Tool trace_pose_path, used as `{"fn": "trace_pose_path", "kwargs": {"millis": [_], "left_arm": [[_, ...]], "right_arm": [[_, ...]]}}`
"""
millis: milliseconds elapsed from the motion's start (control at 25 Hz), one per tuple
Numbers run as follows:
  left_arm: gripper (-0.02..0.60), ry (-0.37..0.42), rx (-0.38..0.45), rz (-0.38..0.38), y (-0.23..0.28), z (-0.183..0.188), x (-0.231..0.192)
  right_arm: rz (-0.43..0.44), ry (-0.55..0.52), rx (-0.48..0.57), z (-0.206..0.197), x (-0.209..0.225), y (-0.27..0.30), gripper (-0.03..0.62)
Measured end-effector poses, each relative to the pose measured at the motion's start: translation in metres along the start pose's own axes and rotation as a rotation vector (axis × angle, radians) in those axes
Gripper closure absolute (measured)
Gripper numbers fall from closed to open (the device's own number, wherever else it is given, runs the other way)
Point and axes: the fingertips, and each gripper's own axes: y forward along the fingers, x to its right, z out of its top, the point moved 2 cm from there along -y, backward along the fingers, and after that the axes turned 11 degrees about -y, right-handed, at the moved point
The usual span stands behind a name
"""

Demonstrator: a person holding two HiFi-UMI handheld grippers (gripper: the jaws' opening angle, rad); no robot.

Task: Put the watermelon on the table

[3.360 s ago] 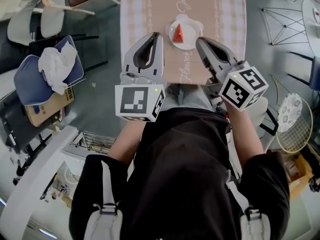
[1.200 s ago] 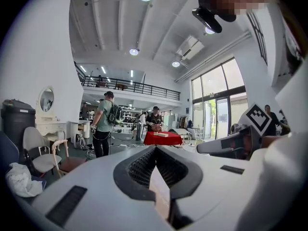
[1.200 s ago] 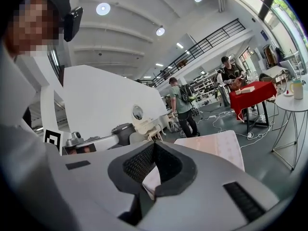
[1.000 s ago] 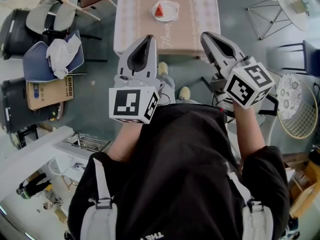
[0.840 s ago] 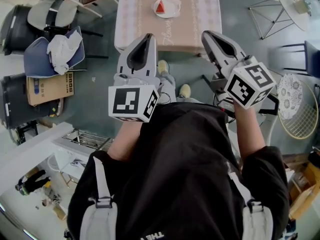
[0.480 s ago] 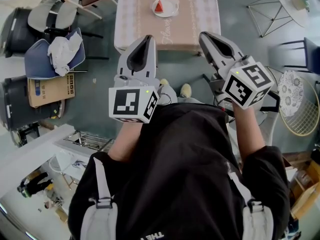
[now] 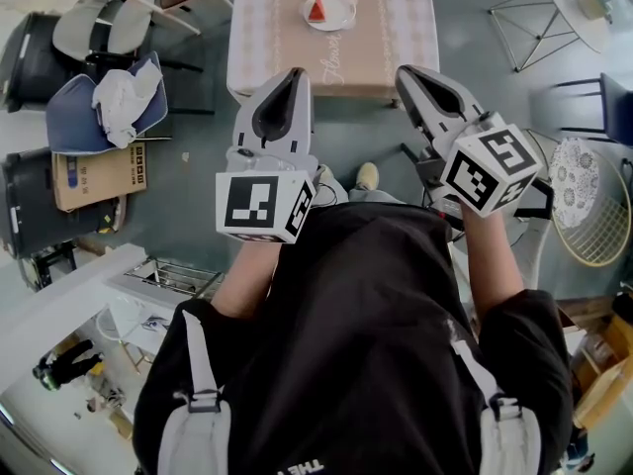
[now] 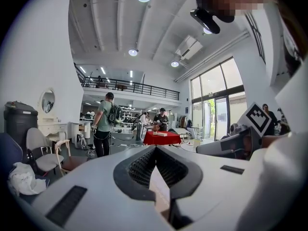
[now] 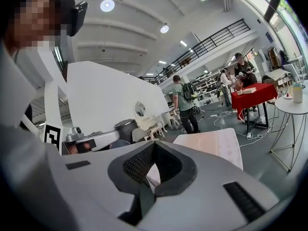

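Note:
A red watermelon slice (image 7: 316, 10) lies on a white plate (image 7: 340, 14) on the long table (image 7: 396, 38) with a pink patterned cloth, at the top of the head view. Both grippers hang in the air short of the table's near edge, well apart from the plate. My left gripper (image 7: 295, 73) is shut with nothing in it; its jaws meet at the tip in the left gripper view (image 8: 155, 148). My right gripper (image 7: 406, 70) is shut and empty too, and its own view (image 9: 154, 144) shows the table (image 9: 216, 143) ahead.
Left of the table stand chairs, a blue cushion with a white cloth (image 7: 111, 102) and a cardboard box (image 7: 94, 178). A wire-legged stand (image 7: 529, 13) and a round white table (image 7: 584, 3) are at right. People (image 8: 103, 124) and a red-draped table (image 8: 161, 137) are far behind.
Since the earliest frame the person has stepped back, so the table and plate lie farther from both grippers. Over the last second almost nothing has shifted; both grippers stay shut.

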Motion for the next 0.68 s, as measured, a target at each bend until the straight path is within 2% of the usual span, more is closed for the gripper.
{"fn": "trace_pose_path", "kwargs": {"millis": [680], "left_arm": [[0.578,0.022,0.008,-0.018,0.0073,0.0048,0.0043]], "right_arm": [[0.029,-0.022,0.023,0.0067,0.0027,0.0076,0.58]]}}
